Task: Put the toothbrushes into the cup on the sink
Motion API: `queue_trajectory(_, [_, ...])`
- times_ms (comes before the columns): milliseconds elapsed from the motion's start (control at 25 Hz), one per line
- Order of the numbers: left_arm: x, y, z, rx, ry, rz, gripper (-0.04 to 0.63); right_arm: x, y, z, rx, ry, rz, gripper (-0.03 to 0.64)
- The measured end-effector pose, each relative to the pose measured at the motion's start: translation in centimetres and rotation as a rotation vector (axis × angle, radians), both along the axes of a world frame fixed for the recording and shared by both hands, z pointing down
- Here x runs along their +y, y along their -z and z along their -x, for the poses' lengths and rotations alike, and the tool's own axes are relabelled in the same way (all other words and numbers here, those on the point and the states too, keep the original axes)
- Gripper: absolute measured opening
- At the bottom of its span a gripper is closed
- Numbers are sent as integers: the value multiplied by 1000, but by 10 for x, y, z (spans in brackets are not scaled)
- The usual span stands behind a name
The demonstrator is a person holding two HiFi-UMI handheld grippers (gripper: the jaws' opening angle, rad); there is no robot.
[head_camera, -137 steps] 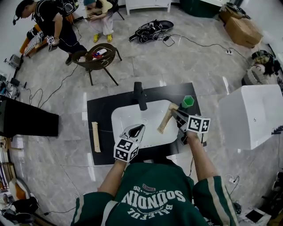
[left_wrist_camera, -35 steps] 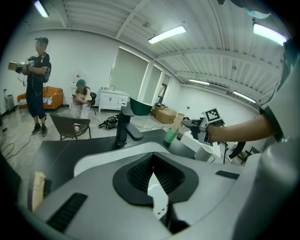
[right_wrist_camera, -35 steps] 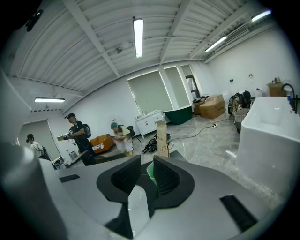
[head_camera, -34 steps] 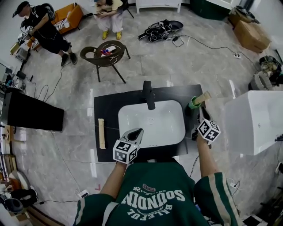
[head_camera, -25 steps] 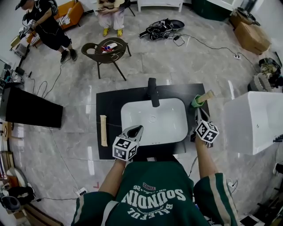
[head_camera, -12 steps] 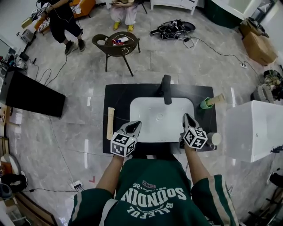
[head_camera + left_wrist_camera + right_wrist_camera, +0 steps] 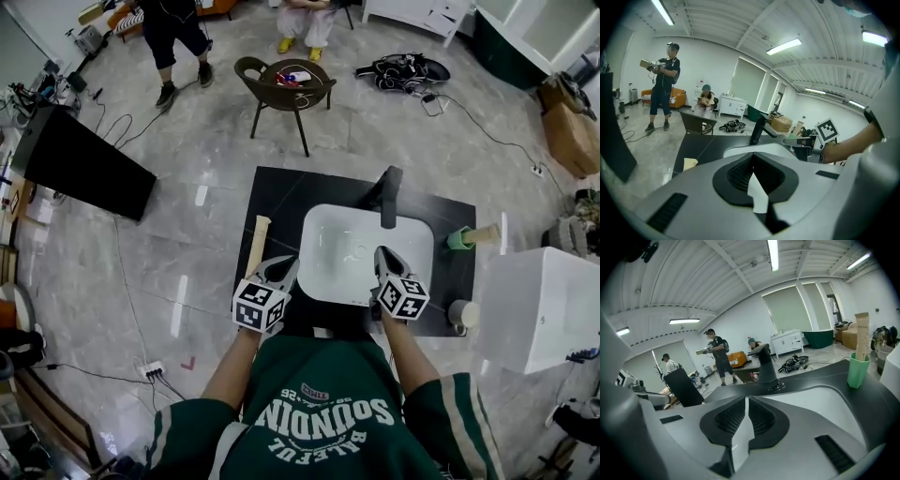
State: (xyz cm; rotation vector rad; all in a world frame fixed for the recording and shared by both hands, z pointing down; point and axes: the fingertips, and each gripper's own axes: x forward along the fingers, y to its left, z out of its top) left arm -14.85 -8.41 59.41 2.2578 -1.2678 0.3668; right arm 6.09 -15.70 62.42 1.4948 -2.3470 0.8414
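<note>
Far left, the loose toothbrush lies lengthwise on the narrow strip of black counter between the counter's left edge and the sink, with open floor beyond. The left gripper hovers at the sink's front-left corner, just right of that toothbrush's near end, jaws pressed together on nothing. The right gripper sits over the sink's front rim, jaws together too, empty. Well off to its right, the green cup stands on the right strip with the other toothbrush poking out. A white cabinet crowds that edge.
</note>
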Motion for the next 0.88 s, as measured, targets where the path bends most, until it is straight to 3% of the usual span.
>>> queue_trajectory(360, [15, -8, 59, -8, 107, 10, 11, -2, -4, 93, -41, 170, 23, 54])
queue_trajectory(560, [25, -15, 93, -12, 165, 21, 11, 5, -16, 152, -79, 292, 99, 54])
queue_trajectory(880, [40, -25, 134, -37, 244, 30, 11, 12, -39, 234, -51, 472, 206, 57])
